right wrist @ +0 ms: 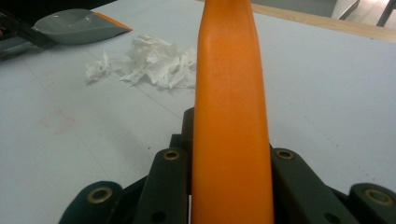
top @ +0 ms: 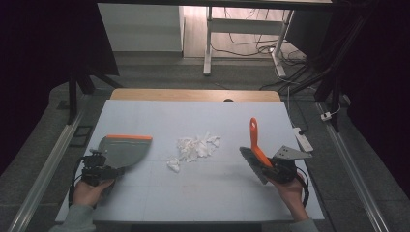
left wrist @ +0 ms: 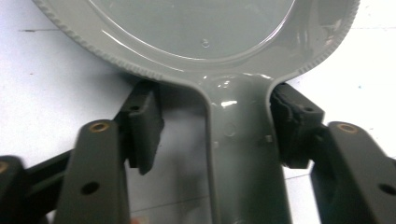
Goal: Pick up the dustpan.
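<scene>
High view: white table (top: 193, 203) w/ wood strip at far edge. Left gripper (top: 104, 170) sits approx 8 o'clock from table centre, held by person's left hand (top: 89, 191). Grey dustpan (top: 123, 150) w/ orange lip lies flat just beyond it, toward 12 o'clock from the gripper, lip end pointing approx 2 o'clock. Pile of torn white paper scraps (top: 196, 146) near table centre, one loose bit at its 7 o'clock, all well apart from both tools. Right gripper (top: 279, 170) at approx 4 o'clock from centre, in right hand (top: 291, 191), clamped on the brush (top: 258, 152); orange handle sticks up toward 12 o'clock, dark bristle head angled down at table on the 9 o'clock side.

Left gripper view: dustpan (left wrist: 196, 37) pan fills top, its grey handle runs down btw the jaws. Left gripper (left wrist: 212, 128) partway open: right-hand pad (left wrist: 292, 126) touching or v. close to handle edge, left-hand pad (left wrist: 144, 126) apart from it w/ bare table showing in the gap. No full grip on handle visible.

Right gripper view: right gripper (right wrist: 229, 163) jaws tight against both sides of orange brush handle (right wrist: 231, 93), which rises straight to 12 o'clock. Paper scraps (right wrist: 154, 60) at 11 o'clock, dustpan (right wrist: 79, 25) farther, at 10 o'clock.
</scene>
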A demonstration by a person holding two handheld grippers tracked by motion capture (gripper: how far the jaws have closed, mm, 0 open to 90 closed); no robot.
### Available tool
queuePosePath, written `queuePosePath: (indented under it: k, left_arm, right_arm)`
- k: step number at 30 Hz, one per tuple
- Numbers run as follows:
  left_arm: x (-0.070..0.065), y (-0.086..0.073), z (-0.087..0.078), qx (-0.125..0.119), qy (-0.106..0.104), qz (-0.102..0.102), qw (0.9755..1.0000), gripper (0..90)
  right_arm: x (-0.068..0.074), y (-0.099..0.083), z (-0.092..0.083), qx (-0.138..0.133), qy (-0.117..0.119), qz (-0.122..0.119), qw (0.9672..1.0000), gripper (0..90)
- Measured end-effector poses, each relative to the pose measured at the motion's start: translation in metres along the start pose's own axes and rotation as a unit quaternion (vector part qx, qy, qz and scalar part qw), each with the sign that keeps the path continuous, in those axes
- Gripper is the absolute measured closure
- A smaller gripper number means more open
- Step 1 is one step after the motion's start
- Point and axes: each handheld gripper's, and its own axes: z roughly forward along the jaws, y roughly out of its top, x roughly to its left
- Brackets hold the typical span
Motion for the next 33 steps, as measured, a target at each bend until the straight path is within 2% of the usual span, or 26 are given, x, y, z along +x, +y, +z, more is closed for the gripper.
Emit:
queuePosePath:
  k: [11,19,28,33]
  left_arm:
    - [0.0009,-0.0003,0.0006,0.001,-0.025,-0.001,0.9997,60.2]
    - [0.0022,-0.0010,0.0000,-0.006,-0.029,-0.001,0.9995,61.0]
    - [0.0063,-0.0023,-0.0003,-0.015,-0.036,0.009,0.9992,61.0]
    - [0.0095,-0.0028,-0.0036,-0.028,-0.039,0.015,0.9987,61.1]
  right_arm:
    - [-0.0001,-0.0003,-0.0001,0.001,-0.001,-0.002,1.0000,76.8]
    - [0.0004,-0.0004,0.0001,0.003,-0.002,-0.005,1.0000,76.8]
    - [0.0005,-0.0003,-0.0005,0.001,-0.004,-0.006,1.0000,76.8]
    - [0.0008,0.0000,-0.0007,-0.001,-0.004,-0.005,1.0000,76.8]
